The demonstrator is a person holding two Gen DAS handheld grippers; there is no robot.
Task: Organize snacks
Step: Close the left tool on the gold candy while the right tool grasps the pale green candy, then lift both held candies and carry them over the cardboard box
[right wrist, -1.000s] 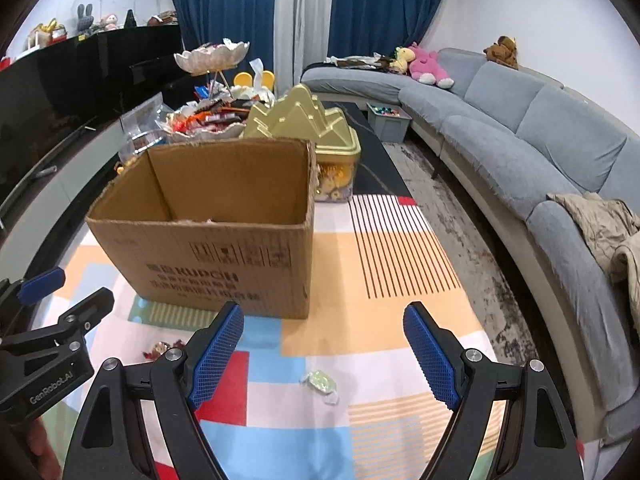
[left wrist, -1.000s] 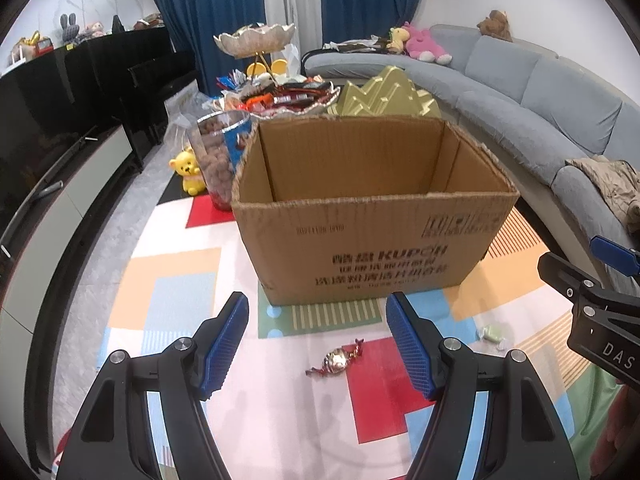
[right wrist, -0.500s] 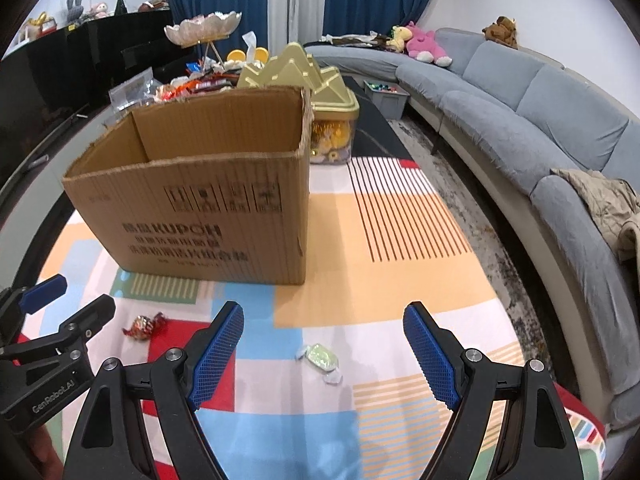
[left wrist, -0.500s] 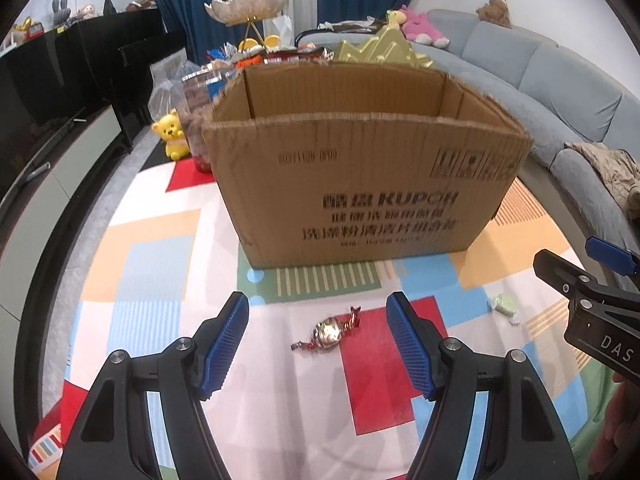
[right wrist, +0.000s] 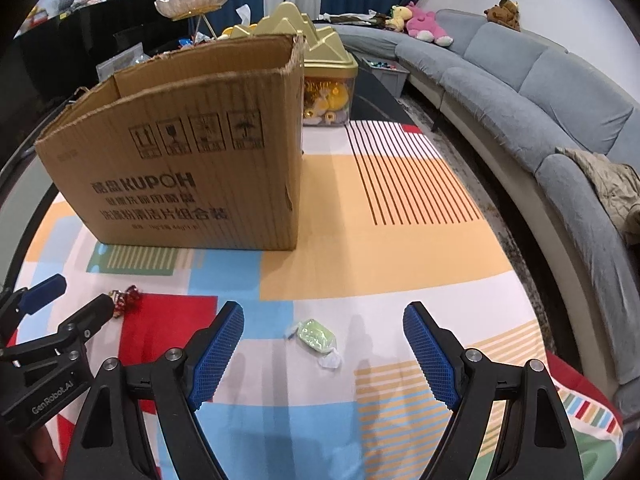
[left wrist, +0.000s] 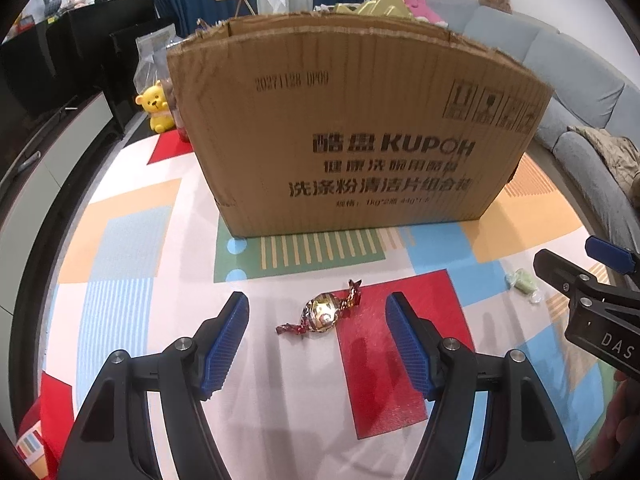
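A gold-and-red foil candy (left wrist: pixel 322 314) lies on the colourful play mat, just ahead of and between the fingers of my open, empty left gripper (left wrist: pixel 318 322). A pale green wrapped candy (right wrist: pixel 316 336) lies on the mat between the fingers of my open, empty right gripper (right wrist: pixel 323 330); it also shows in the left wrist view (left wrist: pixel 522 282). An open cardboard box (left wrist: pixel 352 132) stands on the mat behind both candies; it also shows in the right wrist view (right wrist: pixel 192 160). Its inside is hidden from here.
A gold-lidded snack tin (right wrist: pixel 326 76) stands behind the box's right corner. A tiered snack stand (right wrist: pixel 196 4) and a yellow bear toy (left wrist: pixel 156 108) are at the back left. A grey sofa (right wrist: pixel 540 92) curves along the right. A black TV cabinet (left wrist: pixel 44 92) runs along the left.
Both grippers have lowered and moved forward toward the mat. The candies now sit between the fingers, and the box looms larger with its interior out of sight.
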